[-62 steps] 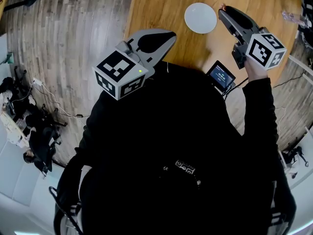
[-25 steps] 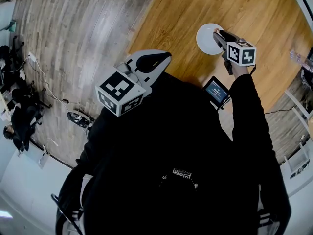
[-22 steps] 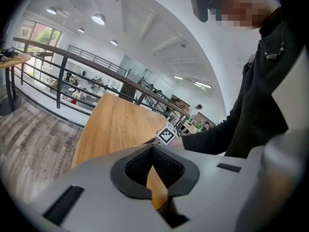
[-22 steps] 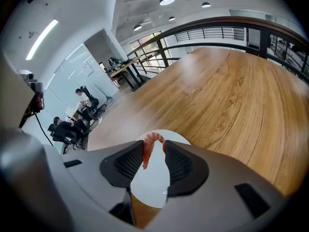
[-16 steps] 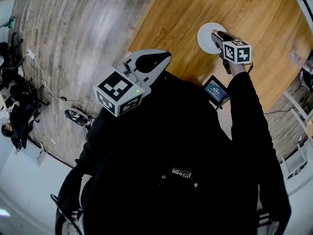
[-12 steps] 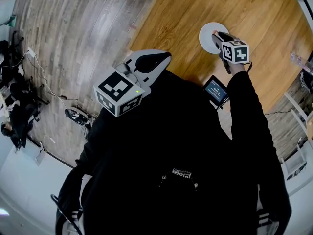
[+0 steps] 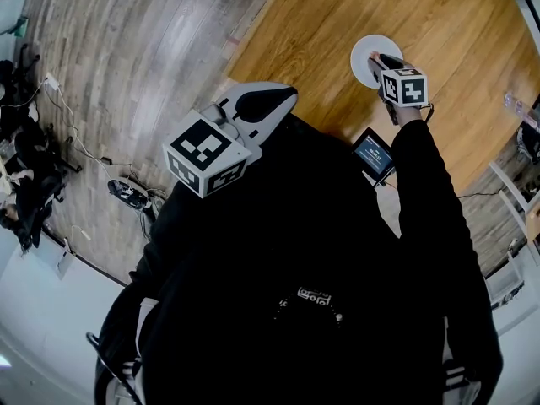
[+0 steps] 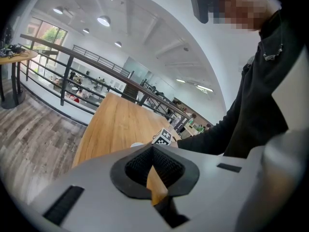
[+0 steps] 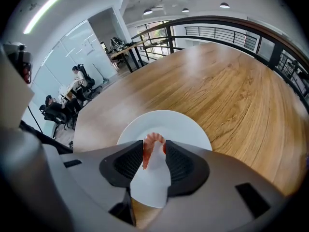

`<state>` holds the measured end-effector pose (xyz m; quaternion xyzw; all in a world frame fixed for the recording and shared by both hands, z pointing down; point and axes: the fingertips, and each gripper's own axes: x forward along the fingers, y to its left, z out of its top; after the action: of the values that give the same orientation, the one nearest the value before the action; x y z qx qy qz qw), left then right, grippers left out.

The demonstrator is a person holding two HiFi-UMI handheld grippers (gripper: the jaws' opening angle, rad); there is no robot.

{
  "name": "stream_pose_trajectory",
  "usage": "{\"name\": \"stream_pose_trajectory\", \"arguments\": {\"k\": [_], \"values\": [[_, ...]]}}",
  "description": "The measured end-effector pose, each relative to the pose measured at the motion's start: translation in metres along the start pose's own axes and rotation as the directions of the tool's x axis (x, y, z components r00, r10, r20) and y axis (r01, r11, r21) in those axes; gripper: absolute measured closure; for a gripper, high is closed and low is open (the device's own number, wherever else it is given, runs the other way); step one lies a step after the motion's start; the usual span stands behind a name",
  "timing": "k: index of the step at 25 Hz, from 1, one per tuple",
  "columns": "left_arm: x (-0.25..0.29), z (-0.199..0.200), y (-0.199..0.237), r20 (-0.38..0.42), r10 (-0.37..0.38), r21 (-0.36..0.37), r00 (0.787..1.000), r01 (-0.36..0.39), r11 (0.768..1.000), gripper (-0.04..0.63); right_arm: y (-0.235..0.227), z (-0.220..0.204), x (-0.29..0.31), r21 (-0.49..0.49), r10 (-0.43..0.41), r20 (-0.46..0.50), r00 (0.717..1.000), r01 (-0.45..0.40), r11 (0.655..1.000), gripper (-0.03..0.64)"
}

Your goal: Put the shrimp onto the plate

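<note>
**Over the plate: shrimp clamped in right gripper**

Right gripper (image 7: pixel 376 58): reaches out over the wooden table (image 7: pixel 321 24) and points steeply down at the white plate (image 7: pixel 363 47). In the right gripper view the right gripper (image 9: pixel 154 148) has its jaws partly closed, and the shrimp (image 9: pixel 147 151) sits between the ribbed pads. The shrimp is an orange-red curl; its arch stands up at the jaw tips and its two ends bear against the left and right pads. It shows directly against the middle of the plate (image 9: pixel 188 127). Whether it touches the plate's surface cannot be told from either view.

Plate: it lies flat on the table (image 9: pixel 231 81) with only the shrimp showing over it.

Left gripper (image 7: pixel 285 96): held close to the person's chest at the near table edge, well apart from the plate. In the left gripper view the left gripper (image 8: pixel 153 151) has its pads meeting at the tips, leaving only a thin wedge of a gap behind them. Nothing is held between them.

Other items: a small screen device (image 7: pixel 374 153) sits at the table's near edge, beside the person's right sleeve (image 7: pixel 430 201). Grey plank floor (image 7: pixel 143 57) lies left of the table.
</note>
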<state>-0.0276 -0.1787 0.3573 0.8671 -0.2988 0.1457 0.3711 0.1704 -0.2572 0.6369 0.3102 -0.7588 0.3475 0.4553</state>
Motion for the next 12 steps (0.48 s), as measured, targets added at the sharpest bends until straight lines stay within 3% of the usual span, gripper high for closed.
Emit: {"name": "stream_pose_trajectory", "arguments": {"k": [7, 12], "values": [[-0.0049, 0.0010, 0.0009, 0.003, 0.000, 0.003, 1.000, 0.000, 1.000, 0.600, -0.0008, 0.0027, 0.0009, 0.019, 0.009, 0.017, 1.000, -0.009, 1.000, 0.459], [-0.0053, -0.0004, -0.0008, 0.005, -0.004, 0.004, 1.000, 0.004, 1.000, 0.600, -0.0003, 0.0031, -0.0015, 0.027, 0.003, 0.025, 1.000, -0.004, 1.000, 0.405]]}}
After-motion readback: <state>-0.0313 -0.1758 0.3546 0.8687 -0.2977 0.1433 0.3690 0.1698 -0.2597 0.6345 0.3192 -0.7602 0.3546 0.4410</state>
